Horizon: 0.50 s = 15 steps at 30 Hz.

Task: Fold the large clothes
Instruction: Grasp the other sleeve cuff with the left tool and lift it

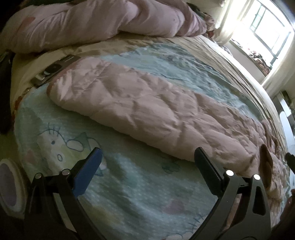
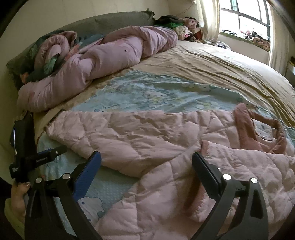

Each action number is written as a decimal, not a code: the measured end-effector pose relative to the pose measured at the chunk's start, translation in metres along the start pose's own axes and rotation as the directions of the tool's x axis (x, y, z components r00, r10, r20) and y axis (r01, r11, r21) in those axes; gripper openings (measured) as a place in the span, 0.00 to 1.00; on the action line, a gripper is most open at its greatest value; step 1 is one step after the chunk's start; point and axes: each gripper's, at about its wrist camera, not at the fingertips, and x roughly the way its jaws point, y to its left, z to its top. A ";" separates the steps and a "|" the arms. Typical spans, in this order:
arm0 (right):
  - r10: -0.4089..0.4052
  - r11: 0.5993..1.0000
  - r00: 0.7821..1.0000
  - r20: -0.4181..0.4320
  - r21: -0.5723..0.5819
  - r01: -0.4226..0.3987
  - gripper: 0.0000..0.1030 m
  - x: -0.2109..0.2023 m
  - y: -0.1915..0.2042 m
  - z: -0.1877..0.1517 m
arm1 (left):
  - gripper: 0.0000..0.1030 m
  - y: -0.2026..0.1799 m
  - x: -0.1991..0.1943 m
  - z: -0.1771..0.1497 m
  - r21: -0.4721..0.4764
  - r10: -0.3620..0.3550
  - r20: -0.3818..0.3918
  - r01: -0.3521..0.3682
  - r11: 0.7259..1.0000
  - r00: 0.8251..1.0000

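Observation:
A pink quilted jacket point(image 1: 147, 110) lies flat on the bed, its body stretched lengthwise. In the right wrist view the jacket point(image 2: 147, 133) shows a darker pink collar point(image 2: 258, 129) at the right and a sleeve folded across near the camera. My left gripper point(image 1: 147, 157) is open just short of the jacket's near edge, holding nothing. My right gripper point(image 2: 146, 160) is open above the folded sleeve, with cloth under but not between the fingers. The left gripper point(image 2: 42, 157) also appears at the left edge of the right wrist view, held by a hand point(image 2: 17, 195).
The jacket rests on a pale blue cartoon-print sheet point(image 1: 129, 184) over a tan bedcover point(image 2: 212, 64). A rumpled lilac duvet point(image 2: 95, 55) is heaped at the head of the bed. A dark flat device point(image 1: 55, 68) lies beyond the jacket. A window point(image 2: 245, 16) and clothes piles stand far right.

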 end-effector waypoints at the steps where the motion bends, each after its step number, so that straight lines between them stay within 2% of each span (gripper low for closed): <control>1: 0.002 1.000 1.000 -0.005 -0.004 -0.002 0.95 0.003 0.002 0.000 | 0.91 0.004 0.002 0.001 -0.010 0.001 0.002 -0.001 1.000 1.000; 8: 0.013 1.000 0.999 -0.036 -0.027 -0.014 0.95 0.025 0.015 0.002 | 0.91 0.031 0.018 0.012 -0.100 -0.004 0.000 0.004 0.995 1.000; 15: 0.013 0.999 0.998 -0.061 -0.040 -0.016 0.95 0.043 0.020 -0.002 | 0.91 0.059 0.040 0.025 -0.215 -0.043 0.004 0.043 0.976 0.999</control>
